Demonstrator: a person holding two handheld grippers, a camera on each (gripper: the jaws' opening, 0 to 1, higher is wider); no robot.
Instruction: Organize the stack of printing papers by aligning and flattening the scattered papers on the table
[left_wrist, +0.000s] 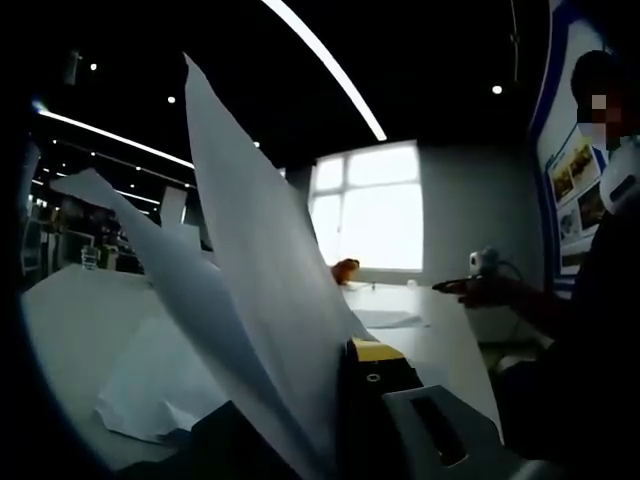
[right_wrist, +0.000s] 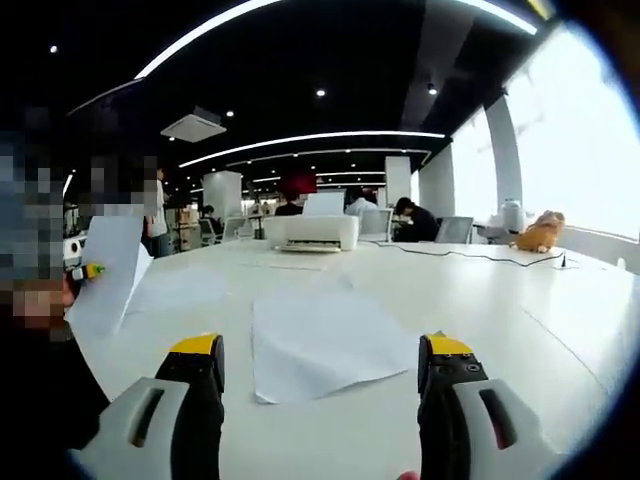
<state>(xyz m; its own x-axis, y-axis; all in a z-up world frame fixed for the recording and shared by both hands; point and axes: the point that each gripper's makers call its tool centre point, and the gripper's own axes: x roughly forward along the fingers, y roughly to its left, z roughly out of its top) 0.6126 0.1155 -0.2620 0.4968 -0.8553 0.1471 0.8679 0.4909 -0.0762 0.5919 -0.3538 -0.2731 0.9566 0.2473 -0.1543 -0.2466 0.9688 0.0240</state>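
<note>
Left gripper (left_wrist: 345, 400): jaws are clamping a bundle of lifted sheets (left_wrist: 250, 290), which are rising steeply out of the pinch and fanning apart at their top edges.
Right gripper (right_wrist: 320, 375): jaws are standing wide apart, holding nothing, hovering just over the white table (right_wrist: 520, 300).
Nearest loose paper: one flat sheet (right_wrist: 320, 340) is lying on the table right ahead of the right gripper's jaws, not touching them.
Other papers: a rumpled sheet (left_wrist: 150, 385) is resting on the table beside the left gripper; farther off, faint flat sheets (right_wrist: 180, 290) are lying near the far side.
Background: a white printer (right_wrist: 312, 232) and an orange plush toy (right_wrist: 538, 232) are sitting well beyond the papers.
Progress: judging by this, gathering is only partly done; several sheets are waiting to be collected, squared and pressed flat.
</note>
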